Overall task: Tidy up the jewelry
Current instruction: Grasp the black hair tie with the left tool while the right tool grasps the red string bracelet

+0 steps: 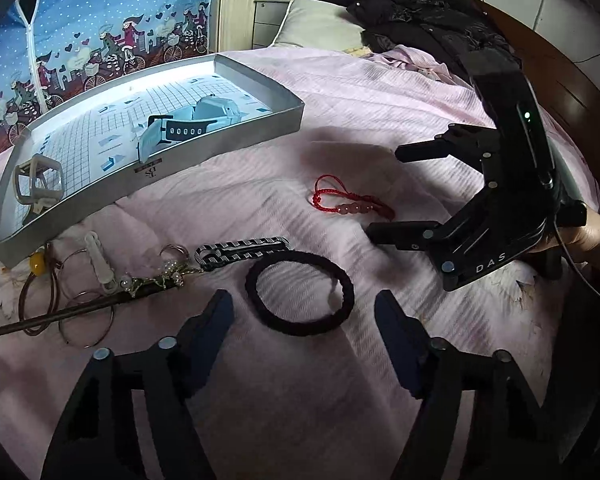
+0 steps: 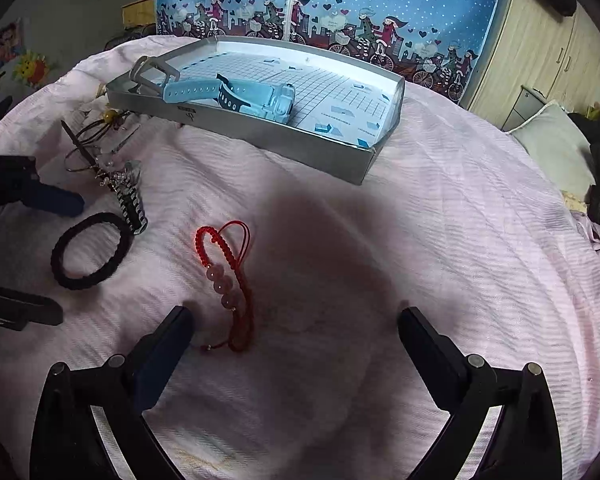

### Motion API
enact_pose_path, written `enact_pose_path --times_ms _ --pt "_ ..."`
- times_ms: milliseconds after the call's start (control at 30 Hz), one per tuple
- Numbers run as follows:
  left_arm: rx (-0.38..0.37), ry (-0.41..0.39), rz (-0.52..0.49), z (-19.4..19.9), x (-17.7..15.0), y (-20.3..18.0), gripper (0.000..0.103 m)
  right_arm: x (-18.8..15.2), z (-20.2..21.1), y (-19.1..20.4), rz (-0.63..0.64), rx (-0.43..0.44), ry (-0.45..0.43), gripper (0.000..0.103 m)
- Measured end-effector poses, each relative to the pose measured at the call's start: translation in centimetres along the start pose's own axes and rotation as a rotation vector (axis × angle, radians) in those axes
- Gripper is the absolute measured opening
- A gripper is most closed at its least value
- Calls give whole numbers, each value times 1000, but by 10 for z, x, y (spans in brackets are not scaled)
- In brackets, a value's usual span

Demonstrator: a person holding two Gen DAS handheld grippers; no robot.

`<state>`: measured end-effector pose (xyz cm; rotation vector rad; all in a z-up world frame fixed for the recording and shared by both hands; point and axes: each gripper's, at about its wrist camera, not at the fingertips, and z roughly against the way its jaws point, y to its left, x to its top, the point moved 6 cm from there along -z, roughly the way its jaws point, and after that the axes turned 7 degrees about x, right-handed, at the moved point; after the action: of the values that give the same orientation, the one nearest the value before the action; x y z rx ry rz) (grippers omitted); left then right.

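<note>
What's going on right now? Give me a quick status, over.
Left gripper open over black hair tie, empty. Right gripper open, red bracelet by its left finger. Blue watch already in tray. Nothing blocking.

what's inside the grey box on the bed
A pale blue watch and a clear frame-like piece lie on its grid-printed liner. What lies beneath them stays hidden.

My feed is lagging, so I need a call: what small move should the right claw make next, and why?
Probably shift the right claw slightly left and lower it over the red bracelet. It is open and empty, and the bracelet lies on the pink bedspread by its left finger, off centre, outside the tray.
</note>
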<state>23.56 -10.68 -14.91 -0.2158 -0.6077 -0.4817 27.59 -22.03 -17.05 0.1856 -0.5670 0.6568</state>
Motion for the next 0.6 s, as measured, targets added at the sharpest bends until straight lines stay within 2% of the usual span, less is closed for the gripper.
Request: enact_pose_path --times_ms 67,200,267,400,467,600 --pt "-1 2 18 -2 0 4 51 0 -1 -4 -47 28 0 100" --pt "5 4 59 -1 1 12 36 5 0 -3 -83 43 -20 68" --pt "9 14 77 -2 0 15 30 7 2 1 -78 56 -31 59" --pt "14 18 102 2 -3 17 23 10 4 13 -116 136 -39 59" --pt "8 23 123 3 -4 19 21 10 2 17 -112 131 -34 59" --pt "-44 38 210 4 -7 24 20 5 -5 18 -163 146 -14 51"
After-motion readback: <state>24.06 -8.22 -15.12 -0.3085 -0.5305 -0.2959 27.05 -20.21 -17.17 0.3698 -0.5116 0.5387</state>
